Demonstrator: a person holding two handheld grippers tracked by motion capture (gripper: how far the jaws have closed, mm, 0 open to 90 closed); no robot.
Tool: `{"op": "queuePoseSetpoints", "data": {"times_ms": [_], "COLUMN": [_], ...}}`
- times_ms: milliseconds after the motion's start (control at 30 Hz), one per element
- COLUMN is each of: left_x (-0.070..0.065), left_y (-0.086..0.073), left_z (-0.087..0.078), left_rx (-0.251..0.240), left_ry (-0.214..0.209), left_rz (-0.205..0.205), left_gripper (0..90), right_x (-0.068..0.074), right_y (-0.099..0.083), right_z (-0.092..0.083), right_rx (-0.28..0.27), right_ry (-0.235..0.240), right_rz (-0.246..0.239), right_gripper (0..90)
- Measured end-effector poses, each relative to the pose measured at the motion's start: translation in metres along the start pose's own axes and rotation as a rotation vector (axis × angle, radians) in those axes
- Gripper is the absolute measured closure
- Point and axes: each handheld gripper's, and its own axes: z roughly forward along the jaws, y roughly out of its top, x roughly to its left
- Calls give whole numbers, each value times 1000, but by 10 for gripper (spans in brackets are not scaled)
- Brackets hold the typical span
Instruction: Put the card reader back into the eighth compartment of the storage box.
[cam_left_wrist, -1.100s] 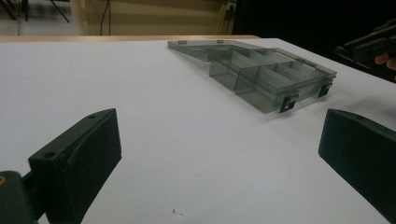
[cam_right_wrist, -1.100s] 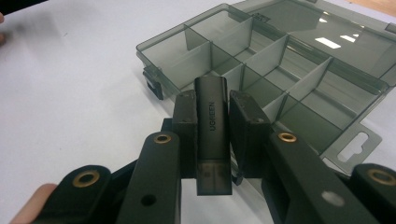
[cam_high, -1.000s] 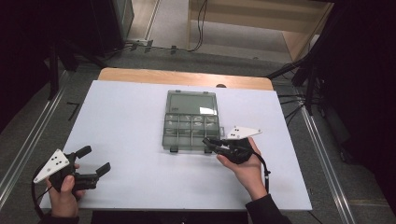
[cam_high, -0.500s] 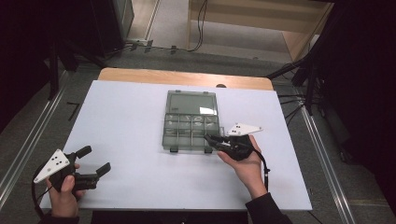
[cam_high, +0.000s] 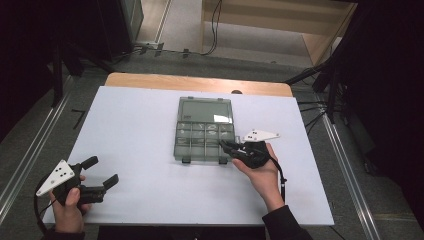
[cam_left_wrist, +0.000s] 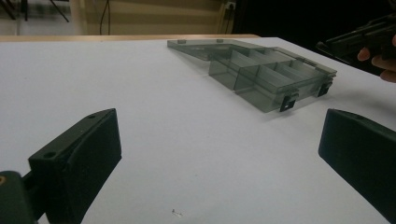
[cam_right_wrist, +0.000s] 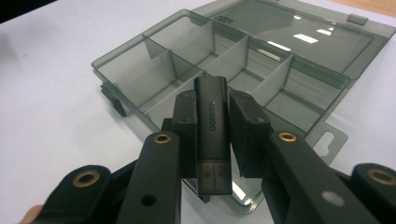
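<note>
A smoky grey see-through compartment box (cam_high: 181, 131) lies open in the middle of the white table, its lid (cam_high: 205, 110) flat on the far side. My right gripper (cam_high: 226, 146) hovers at the box's near right corner, shut on a dark grey USB stick (cam_right_wrist: 212, 135) with pale lettering. In the right gripper view the stick points out over the box's (cam_right_wrist: 261, 60) empty compartments. My left gripper (cam_high: 103, 170) rests near the table's front left corner, open and holding nothing. Its own view shows wide-apart jaws with bare table between them, and the box (cam_left_wrist: 261, 74) further off.
The white tabletop (cam_high: 135, 130) ends in a wooden strip (cam_high: 150, 80) at the far edge. Metal rails run along both sides of the table. Cables and dark stands stand on the floor beyond. The right hand with its gripper (cam_left_wrist: 359, 39) shows at the upper right of the left gripper view.
My right gripper has shifted slightly towards the box's near right corner, still holding the stick. The left gripper has stayed where it was.
</note>
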Motion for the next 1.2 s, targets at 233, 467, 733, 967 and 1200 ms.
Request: {"op": "queuePoseSetpoints", "data": {"times_ms": [233,467,733,967,1200], "left_x": [0,0,0,0,-1], "left_y": [0,0,0,0,1], "left_z": [0,0,1,1,1], "left_rx": [1,0,1,0,3], "left_ry": [-1,-1,0,0,-1], "left_rz": [0,1,2,1,6], "left_gripper": [0,0,0,0,0], "right_x": [-5,-8,-12,-16,-20], "right_y": [-3,-6,-10,-8,-6], "right_z": [7,15,20,11,4], "right_rx": [1,9,17,-58,-104], "right_ry": [-22,-46,-62,-64,-25], "right_rz": [27,47,66,110,143], "right_gripper": [717,716,713,376,109]}}
